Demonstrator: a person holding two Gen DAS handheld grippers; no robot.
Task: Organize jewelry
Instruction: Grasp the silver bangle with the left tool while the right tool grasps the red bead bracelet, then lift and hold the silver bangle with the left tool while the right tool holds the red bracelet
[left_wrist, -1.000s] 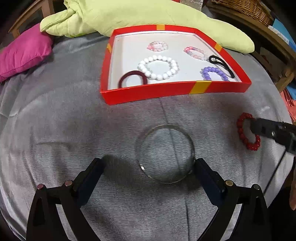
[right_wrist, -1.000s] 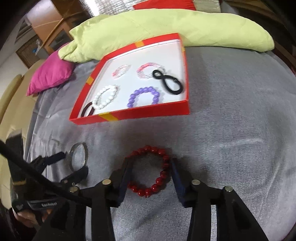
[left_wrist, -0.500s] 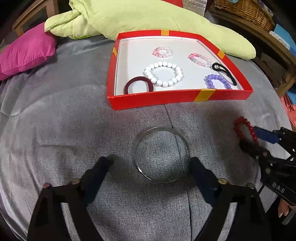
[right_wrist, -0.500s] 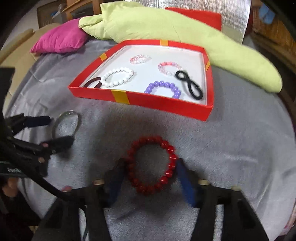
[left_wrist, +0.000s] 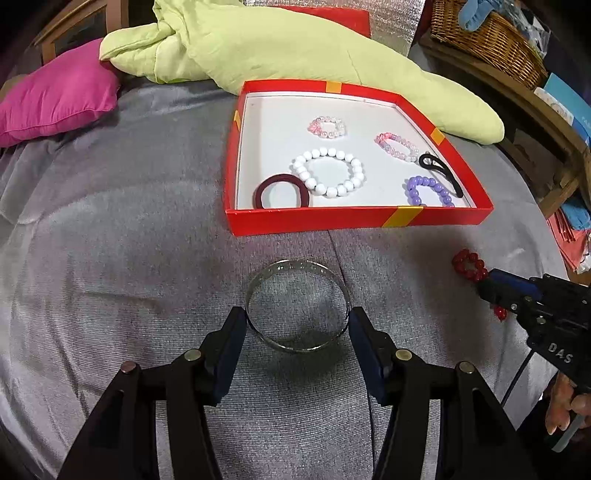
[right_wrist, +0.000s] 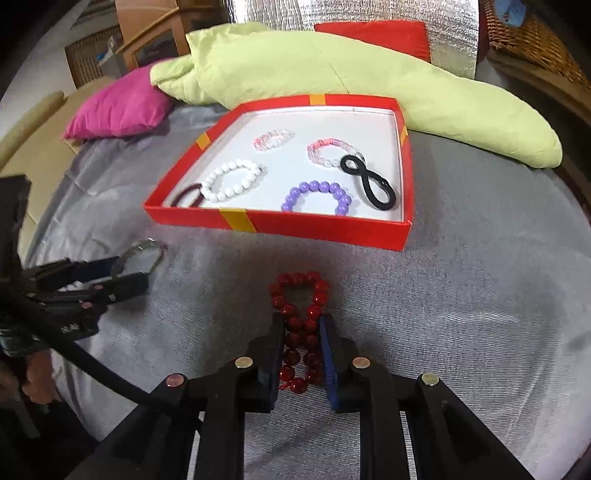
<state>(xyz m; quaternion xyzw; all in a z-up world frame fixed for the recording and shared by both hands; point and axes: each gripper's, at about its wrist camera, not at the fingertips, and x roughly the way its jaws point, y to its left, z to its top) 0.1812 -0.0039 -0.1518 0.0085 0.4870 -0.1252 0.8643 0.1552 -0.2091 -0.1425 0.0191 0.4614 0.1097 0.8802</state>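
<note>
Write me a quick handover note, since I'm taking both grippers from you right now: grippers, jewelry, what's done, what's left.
Left gripper: jaws closing around the silver bangle, pads at its sides, bangle flat on the grey cover.
Right gripper: jaws closing on the red bead bracelet, already squeezed into a narrow loop.
Done: the red box holds white, purple and two pink bead bracelets plus maroon and black hair ties.
Left: finish both grips, lift, and place bangle and red bracelet into the box.
</note>
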